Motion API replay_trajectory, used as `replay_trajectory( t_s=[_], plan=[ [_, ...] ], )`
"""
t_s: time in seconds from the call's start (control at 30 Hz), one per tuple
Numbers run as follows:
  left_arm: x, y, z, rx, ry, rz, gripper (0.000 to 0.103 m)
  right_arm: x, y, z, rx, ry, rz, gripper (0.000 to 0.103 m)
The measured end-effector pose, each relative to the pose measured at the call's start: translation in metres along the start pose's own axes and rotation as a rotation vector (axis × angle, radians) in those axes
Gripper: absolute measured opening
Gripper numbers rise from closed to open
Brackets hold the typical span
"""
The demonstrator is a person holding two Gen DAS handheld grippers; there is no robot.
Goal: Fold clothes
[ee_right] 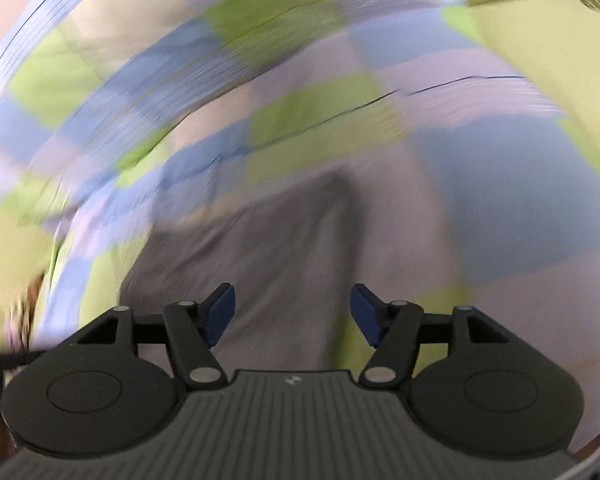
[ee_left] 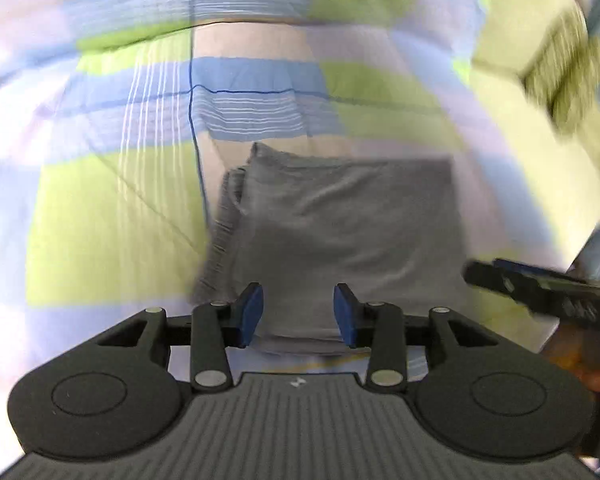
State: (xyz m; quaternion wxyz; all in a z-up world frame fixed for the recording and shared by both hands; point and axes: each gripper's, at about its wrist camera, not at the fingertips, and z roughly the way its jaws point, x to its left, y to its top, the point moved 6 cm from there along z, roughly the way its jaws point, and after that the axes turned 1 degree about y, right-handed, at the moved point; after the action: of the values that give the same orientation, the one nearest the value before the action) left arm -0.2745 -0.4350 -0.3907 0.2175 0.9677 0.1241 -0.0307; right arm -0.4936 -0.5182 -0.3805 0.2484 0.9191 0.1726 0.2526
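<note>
Both grippers, our left gripper [ee_left: 299,314] and right gripper [ee_right: 292,314], stand open and empty above the folded grey garment [ee_left: 340,236] lying flat on the checked bedcover [ee_left: 100,200], apparently released so the fold can settle.

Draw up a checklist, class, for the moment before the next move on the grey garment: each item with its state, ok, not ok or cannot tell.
1. Left tool empty, pads apart: ok.
2. Right tool empty, pads apart: ok.
3. Grey garment lies folded on the checked bedcover: ok.
4. Garment's edges line up: cannot tell, its left side shows uneven layers and the picture is blurred.
5. Right wrist view sharp enough to aim: not ok, heavily blurred.
</note>
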Motion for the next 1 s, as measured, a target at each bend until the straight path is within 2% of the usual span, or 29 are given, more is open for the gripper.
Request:
replay_trajectory(
  t_s=[0.13,0.2,0.23,0.33,0.43,0.6,0.73,0.83,0.9,1.0],
  plan=[
    [0.009,-0.006,0.015,0.059,-0.068,0.045,0.046,0.027,-0.025,0.007,0.006,-0.072,-0.093,0.067],
    [0.01,-0.006,0.021,0.057,-0.074,0.087,0.045,0.033,-0.032,0.005,0.003,-0.097,-0.106,0.069],
    [0.012,-0.005,0.023,0.052,-0.076,0.104,0.041,0.036,-0.036,0.004,-0.001,-0.114,-0.114,0.069],
    [0.014,-0.003,0.026,0.045,-0.109,0.15,0.01,0.044,-0.043,0.002,-0.035,-0.195,-0.155,0.069],
    [0.014,-0.005,0.019,0.015,-0.137,0.22,0.007,0.048,-0.048,-0.001,-0.05,-0.242,-0.181,0.069],
    [0.02,-0.008,0.006,-0.023,-0.171,0.268,0.006,0.061,-0.047,-0.01,-0.102,-0.278,-0.214,0.068],
    [0.028,-0.012,-0.002,-0.046,-0.159,0.311,0.006,0.075,-0.044,-0.009,-0.13,-0.245,-0.254,0.06],
    [0.034,-0.017,0.014,-0.009,-0.142,0.312,0.009,0.076,-0.046,-0.001,-0.112,-0.225,-0.24,0.057],
    [0.039,-0.019,0.029,0.026,-0.14,0.286,0.014,0.067,-0.055,0.014,-0.042,-0.252,-0.213,0.056],
    [0.042,-0.009,0.031,0.053,-0.168,0.238,0.021,0.061,-0.059,0.016,-0.02,-0.248,-0.17,0.056]
  ],
)
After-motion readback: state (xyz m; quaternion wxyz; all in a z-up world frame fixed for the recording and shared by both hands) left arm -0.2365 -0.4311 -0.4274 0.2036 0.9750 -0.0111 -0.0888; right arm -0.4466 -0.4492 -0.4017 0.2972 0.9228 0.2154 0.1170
